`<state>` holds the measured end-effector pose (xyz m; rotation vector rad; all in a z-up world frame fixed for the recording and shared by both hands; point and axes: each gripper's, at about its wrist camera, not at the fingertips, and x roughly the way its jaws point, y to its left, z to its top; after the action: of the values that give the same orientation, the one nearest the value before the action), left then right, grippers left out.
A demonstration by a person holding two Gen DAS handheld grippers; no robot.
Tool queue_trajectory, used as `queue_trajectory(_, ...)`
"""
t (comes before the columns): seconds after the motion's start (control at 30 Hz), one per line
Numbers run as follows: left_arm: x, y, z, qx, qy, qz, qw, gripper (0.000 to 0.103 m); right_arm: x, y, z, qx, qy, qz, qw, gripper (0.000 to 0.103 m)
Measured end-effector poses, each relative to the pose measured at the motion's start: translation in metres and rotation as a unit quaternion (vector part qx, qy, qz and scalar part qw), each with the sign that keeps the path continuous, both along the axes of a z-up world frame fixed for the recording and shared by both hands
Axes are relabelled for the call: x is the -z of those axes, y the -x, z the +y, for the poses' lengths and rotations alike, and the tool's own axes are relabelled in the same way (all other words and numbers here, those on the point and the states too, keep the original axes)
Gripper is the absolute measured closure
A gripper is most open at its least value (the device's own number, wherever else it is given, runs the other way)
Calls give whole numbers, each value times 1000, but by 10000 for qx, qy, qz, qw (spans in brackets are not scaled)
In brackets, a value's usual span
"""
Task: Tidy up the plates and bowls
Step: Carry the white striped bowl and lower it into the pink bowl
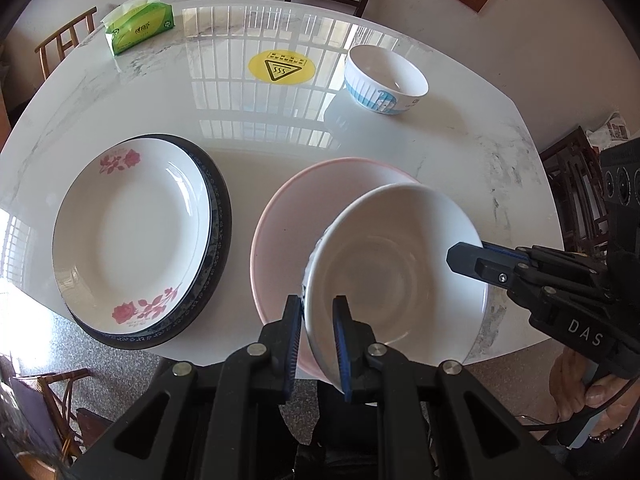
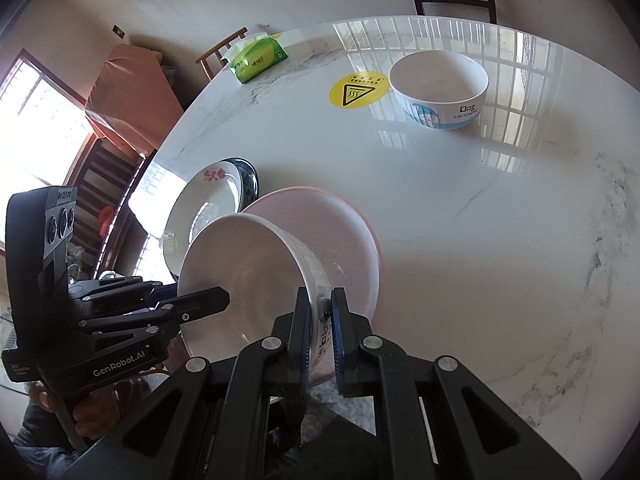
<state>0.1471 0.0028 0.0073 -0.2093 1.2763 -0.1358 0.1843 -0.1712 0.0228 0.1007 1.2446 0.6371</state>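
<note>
White bowl [image 1: 396,264], empty, pinched by left claw [image 1: 318,344] and right claw [image 2: 320,336] above pink plate [image 1: 288,216].

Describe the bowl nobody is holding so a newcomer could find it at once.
On the white marble table, look to the far side, beside the round yellow warning sticker. There stands the free bowl: white with a blue cartoon print, upright and alone, unlike the bowl gripped above the pink plate.

White bowl [image 1: 396,276]: we see its rim clamped between both jaws, tilted.
Pink plate [image 1: 288,220]: directly beneath it.
</note>
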Motion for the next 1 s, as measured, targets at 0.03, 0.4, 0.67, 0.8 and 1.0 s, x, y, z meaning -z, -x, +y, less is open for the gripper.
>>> queue_trajectory(0.03, 1, -1, 0, -5, 1, 12, 10000, 87, 2, 0, 0, 3, 5, 18, 10000, 93)
queue_trajectory(0.4, 8, -5, 1, -43, -6, 67, 10000, 87, 11, -5, -1, 39, 21, 134, 9999, 93)
queue_trajectory(0.67, 7, -7, 2, -22, -103, -52, 9999, 87, 17, -8, 2, 48, 87, 142, 9998, 92)
queue_trajectory(0.8, 6, -8, 2, -18, -134, -130, 9998, 87, 21, -10, 2, 65, 149, 150, 9998, 92)
queue_trajectory(1.0, 2, -4, 3, 23, -102, -235, 9997, 87, 21, -13, 5, 67, 178, 64, 9998, 91)
